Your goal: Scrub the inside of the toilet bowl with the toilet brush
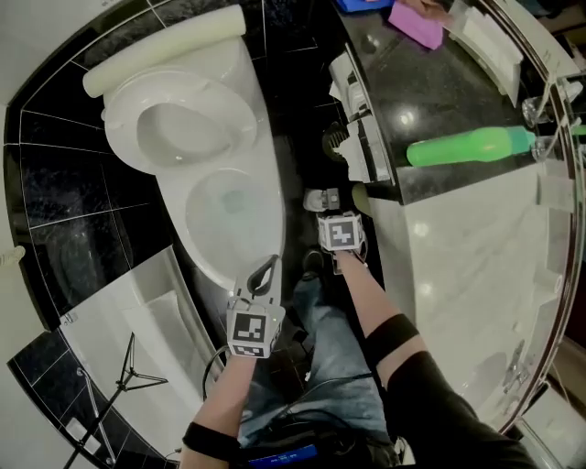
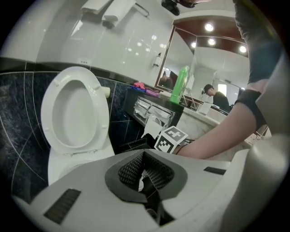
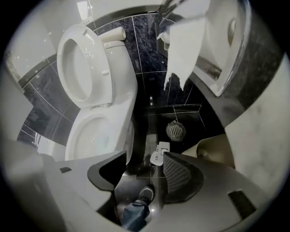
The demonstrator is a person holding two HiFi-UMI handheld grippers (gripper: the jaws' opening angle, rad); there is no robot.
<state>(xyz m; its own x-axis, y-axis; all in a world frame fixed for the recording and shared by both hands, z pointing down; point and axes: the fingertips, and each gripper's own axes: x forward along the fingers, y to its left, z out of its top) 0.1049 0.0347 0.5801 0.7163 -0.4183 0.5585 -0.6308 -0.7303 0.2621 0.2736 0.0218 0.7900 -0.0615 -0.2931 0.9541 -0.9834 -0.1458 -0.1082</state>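
The white toilet stands with its seat (image 1: pixel 179 124) raised and the bowl (image 1: pixel 224 215) uncovered; the seat (image 2: pixel 74 111) and the bowl (image 3: pixel 93 133) show in the gripper views too. A small white thing that looks like the brush in its holder (image 3: pixel 158 153) stands on the dark floor right of the bowl (image 1: pixel 320 199). My right gripper (image 1: pixel 341 234) hangs above it, pointing steeply down, open (image 3: pixel 145 158), with only floor and a shoe between its pads. My left gripper (image 1: pixel 266 270) is at the bowl's near rim, shut (image 2: pixel 145 156), with nothing seen in it.
A black counter (image 1: pixel 439 101) runs along the right with a green bottle (image 1: pixel 472 147) and a pink cloth (image 1: pixel 417 23). Toilet paper (image 3: pixel 183 50) hangs from its front. A floor drain (image 3: pixel 176 130) and a beige bin (image 3: pixel 213 149) lie beside the toilet.
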